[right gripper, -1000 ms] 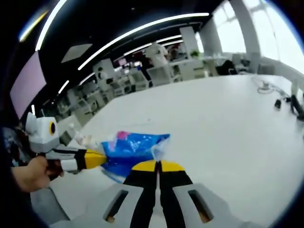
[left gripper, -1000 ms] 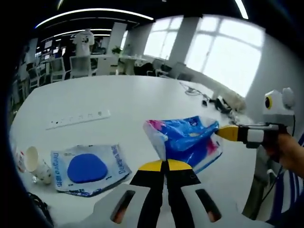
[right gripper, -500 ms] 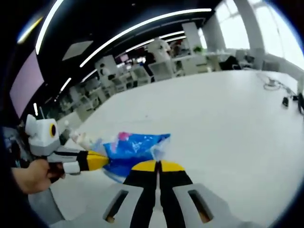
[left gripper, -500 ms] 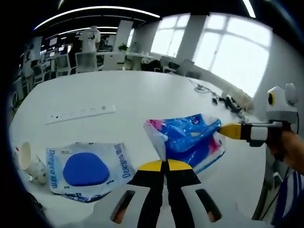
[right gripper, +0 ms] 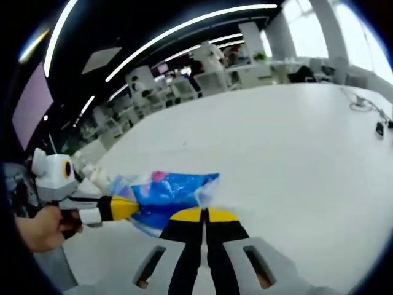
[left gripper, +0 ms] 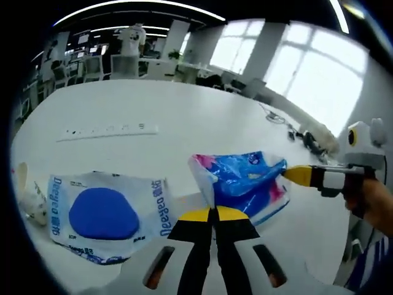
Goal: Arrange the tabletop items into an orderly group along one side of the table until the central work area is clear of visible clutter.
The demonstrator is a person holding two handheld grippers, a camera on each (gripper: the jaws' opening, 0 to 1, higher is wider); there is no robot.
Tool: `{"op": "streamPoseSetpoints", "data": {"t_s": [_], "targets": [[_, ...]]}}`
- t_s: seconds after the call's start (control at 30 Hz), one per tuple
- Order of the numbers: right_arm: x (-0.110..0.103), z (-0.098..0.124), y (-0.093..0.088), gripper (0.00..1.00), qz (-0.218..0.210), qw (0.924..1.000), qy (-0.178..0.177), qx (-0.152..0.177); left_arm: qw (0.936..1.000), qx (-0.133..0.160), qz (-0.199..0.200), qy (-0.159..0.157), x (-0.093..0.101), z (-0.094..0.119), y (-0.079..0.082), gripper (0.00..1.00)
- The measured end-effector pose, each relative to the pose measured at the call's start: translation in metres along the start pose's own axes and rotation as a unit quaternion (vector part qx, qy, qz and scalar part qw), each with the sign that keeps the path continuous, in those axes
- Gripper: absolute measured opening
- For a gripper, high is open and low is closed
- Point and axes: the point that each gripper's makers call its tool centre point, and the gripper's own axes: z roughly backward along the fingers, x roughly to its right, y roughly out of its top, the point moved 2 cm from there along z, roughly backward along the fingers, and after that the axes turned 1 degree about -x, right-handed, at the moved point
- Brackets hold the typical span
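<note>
Above table (left gripper: 184, 117) | blue bag (left gripper: 242, 178) — both grippers clamp it | contents unseen

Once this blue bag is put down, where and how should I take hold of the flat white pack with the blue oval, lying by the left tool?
Grip the white pack at its free edge next to the left tool, where the printed border lifts slightly off the table. It lies flat, so come in low from that side, one jaw slid under the edge. Both tools are shut on the blue bag.
</note>
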Motion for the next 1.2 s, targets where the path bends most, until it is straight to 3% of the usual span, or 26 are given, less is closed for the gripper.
{"op": "streamPoseSetpoints", "data": {"t_s": [0.37,0.93,1.2], "targets": [[0.007,-0.018,-0.007,0.0,-0.013,0.9999,0.008,-0.003,0.9987,-0.008,0.049,0.014,-0.01,-0.014,-0.005,0.01],[0.014,-0.034,-0.024,0.0,-0.03,0.9993,0.013,-0.019,0.9977,-0.026,0.053,0.033,-0.018,-0.022,-0.018,0.02],[0.013,-0.037,-0.027,0.0,-0.032,0.9991,0.013,-0.023,0.9967,-0.024,0.067,0.039,-0.023,-0.025,-0.017,0.02]]}}
